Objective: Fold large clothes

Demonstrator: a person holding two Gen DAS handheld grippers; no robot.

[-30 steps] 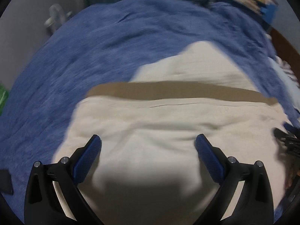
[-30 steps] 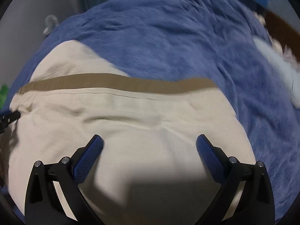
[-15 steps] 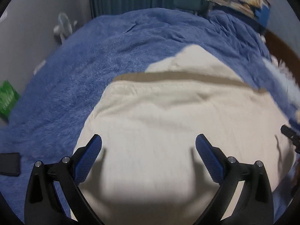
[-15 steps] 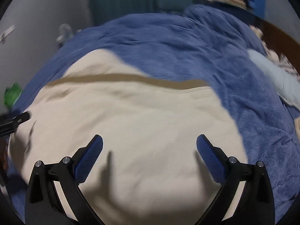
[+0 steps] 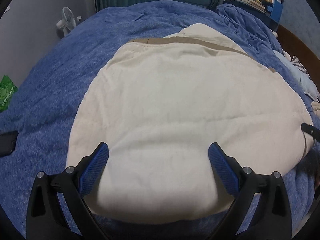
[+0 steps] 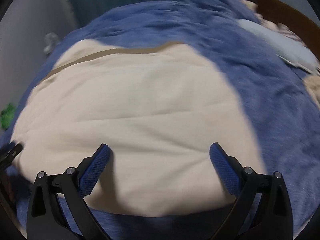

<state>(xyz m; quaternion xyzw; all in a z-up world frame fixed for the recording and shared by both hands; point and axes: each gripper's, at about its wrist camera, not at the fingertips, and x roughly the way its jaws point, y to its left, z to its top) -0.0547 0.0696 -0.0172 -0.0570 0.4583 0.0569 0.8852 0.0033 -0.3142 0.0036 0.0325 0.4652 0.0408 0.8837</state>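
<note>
Though the right wrist view is smeared by motion, both views agree on the layout below.

Garment: a cream garment [image 5: 176, 108] with a tan band [image 5: 200, 41] lies folded flat on the blue blanket [image 5: 60, 76], ahead of and below both grippers.

Long axis: it runs side to side across both views; the tan band marks the far edge, and the near edge sits just under the fingers.

Left gripper [image 5: 159, 156]: jaws spread wide, nothing between them, poised over the near left part of the cloth.

Right gripper [image 6: 160, 156]: jaws likewise wide and empty, over the near right part; whether its pads [image 6: 95, 166] touch the fabric I cannot tell through the blur.

Nearer hand: neither clearly; each is near its own end, and each gripper's tip shows at the edge of the other's view.

Key relation: the near edge lies closest to both grippers and the banded edge is farthest, so a further fold would probably carry near to far or one end across the other.

Surroundings: a fan [image 5: 67, 21] stands beyond the bed.
</note>
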